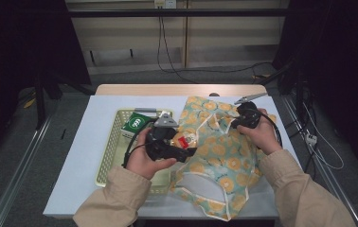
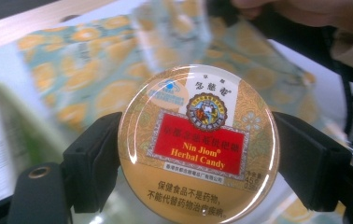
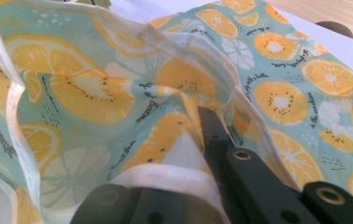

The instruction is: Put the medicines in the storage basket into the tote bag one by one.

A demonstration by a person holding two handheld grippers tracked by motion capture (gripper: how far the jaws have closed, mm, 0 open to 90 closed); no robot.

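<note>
Left gripper (image 1: 186,152) clamps a round gold candy tin with a red label (image 2: 198,144), one black jaw pressing each side of the rim. The tin is held in the air, lid facing the left gripper's camera. In the high view the tin (image 1: 185,140) sits mid-table, just right of the basket and right at the near-left edge of the bag.

Right gripper (image 1: 234,124) is pinched shut on the white-trimmed edge of a teal fabric bag printed with orange slices (image 3: 118,93), holding that edge lifted. In the right gripper view the fabric bunches and folds around the jaws. The bag (image 1: 219,156) covers the right half of the table, from the far right to the near edge, crumpled, its lifted rim between tin and interior.

Left of the hands: pale yellow slotted plastic basket (image 1: 113,146) on the white table sheet (image 1: 80,156). A green-and-white packet (image 1: 137,122) lies in the basket's far end. The left hand (image 1: 144,158) and beige sleeve overlap the basket's near right corner.

Far side: bare wooden table edge (image 1: 182,89) beyond the sheet. Black cables run on the floor behind and to the right of the table.
</note>
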